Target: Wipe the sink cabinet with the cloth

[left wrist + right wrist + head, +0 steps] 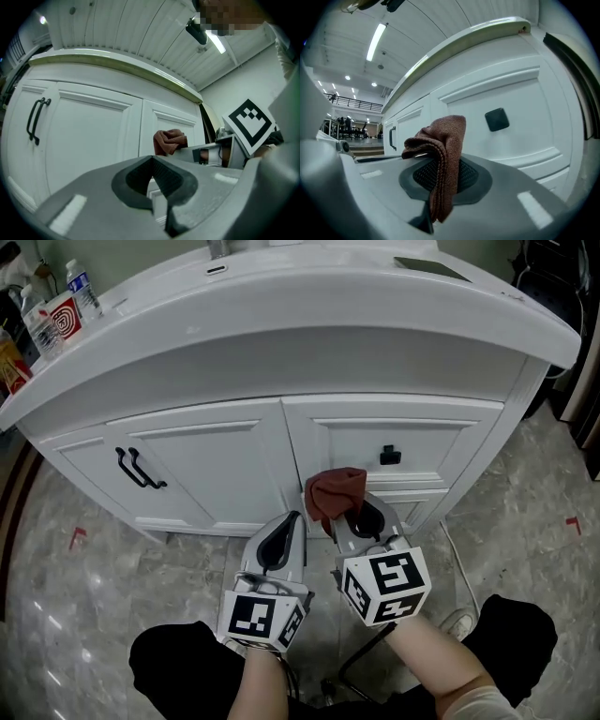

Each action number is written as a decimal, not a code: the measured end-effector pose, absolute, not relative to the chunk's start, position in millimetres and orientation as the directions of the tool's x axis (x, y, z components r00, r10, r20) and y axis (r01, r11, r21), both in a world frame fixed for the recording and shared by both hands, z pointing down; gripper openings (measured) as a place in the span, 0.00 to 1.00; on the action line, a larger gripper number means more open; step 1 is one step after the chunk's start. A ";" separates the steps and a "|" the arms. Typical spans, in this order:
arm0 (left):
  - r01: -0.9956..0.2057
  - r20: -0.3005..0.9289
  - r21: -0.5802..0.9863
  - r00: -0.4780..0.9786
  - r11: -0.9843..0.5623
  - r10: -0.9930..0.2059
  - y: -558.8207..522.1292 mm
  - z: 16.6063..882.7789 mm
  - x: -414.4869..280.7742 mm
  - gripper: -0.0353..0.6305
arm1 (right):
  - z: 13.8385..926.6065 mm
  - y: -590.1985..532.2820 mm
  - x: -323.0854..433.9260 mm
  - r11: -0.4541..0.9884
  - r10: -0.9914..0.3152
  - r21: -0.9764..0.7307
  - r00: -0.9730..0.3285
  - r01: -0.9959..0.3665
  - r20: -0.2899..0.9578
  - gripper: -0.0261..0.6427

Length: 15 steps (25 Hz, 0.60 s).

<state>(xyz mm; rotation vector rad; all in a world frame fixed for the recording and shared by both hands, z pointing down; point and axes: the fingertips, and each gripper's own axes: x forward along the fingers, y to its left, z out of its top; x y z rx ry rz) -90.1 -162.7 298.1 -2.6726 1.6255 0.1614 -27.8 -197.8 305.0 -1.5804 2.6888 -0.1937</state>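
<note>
Nearest you: left gripper (293, 518) has its jaws pressed together with nothing between them, and it is parked just beside the right one. Keep it low and clear of the wipe path; the job doesn't seem to need it now.

Right gripper (439, 174) is clamped on the brown cloth (441, 137). The cloth is pinched at a fold, bunched above the jaws, with a tail hanging below. The wad is small, so lead with the bunched part. Otherwise the jaw tips look likely to scrape the paint.

Just past the cloth is the white sink cabinet (211, 460). The cloth sits low on the front, near the seam between the left door and the right panel. Can't tell if it actually touches yet. Judgement: wiping is only beginning, so press in until the wad flattens, then sweep.

On the right panel, go around the black knob (390, 457) rather than over it, as the cloth could snag there. The same goes for the black handle (139, 469) on the left door.

Farthest: the countertop (281, 329) overhangs the doors, so tilt under the lip for the top rail. Bottles (84, 289) stand at its far left corner, well apart from the work.
</note>
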 end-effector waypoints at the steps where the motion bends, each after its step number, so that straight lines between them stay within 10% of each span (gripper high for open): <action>1: -0.892 -0.090 0.045 0.444 -0.449 -0.891 -163.2 299.7 -97.9 0.05 | 309.0 -201.0 -36.0 0.490 -0.865 -0.124 -0.499 -0.863 0.054 0.16; 15: -0.892 -0.070 0.057 0.444 -0.448 -0.893 -169.7 318.7 -112.4 0.05 | 327.6 -224.3 -47.4 0.481 -0.864 -0.173 -0.498 -0.859 0.072 0.17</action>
